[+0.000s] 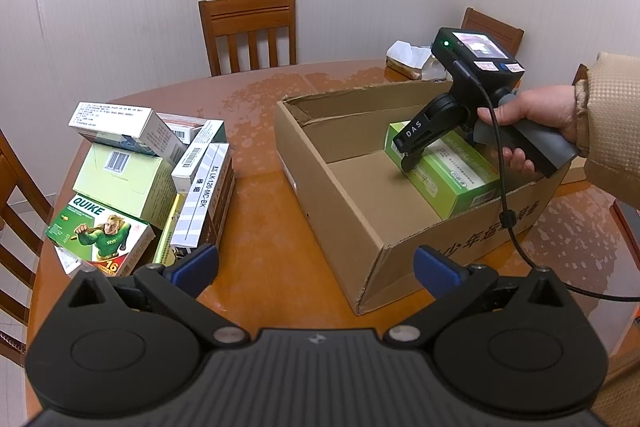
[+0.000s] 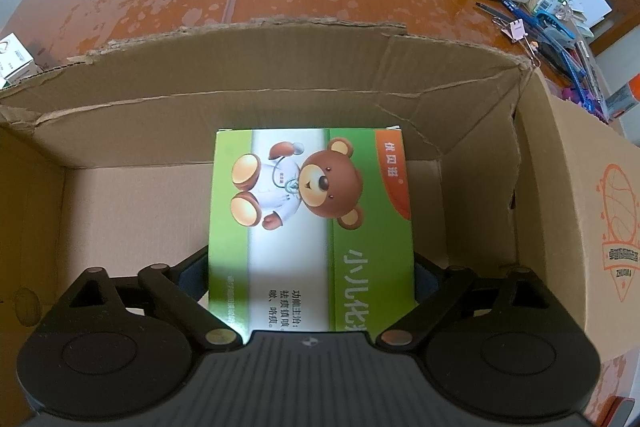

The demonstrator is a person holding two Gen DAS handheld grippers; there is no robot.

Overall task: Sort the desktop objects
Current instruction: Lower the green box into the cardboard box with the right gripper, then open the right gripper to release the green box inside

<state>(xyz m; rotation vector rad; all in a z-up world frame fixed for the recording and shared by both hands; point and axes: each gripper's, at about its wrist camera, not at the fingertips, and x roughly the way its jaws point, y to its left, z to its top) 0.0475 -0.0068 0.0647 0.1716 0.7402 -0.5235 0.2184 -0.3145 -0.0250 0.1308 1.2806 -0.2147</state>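
1. The right gripper [image 1: 404,157] holds the green box [image 2: 308,211] by its sides, low inside the big cardboard box [image 1: 352,211], to put it away.
2. The left gripper [image 1: 316,267] is wide and holds nothing, near the pile of boxes [image 1: 152,171] on the left.

"QUIKE", "16" on green box [image 1: 100,231]; "LK-120-MC-BK" on white box [image 1: 204,195].
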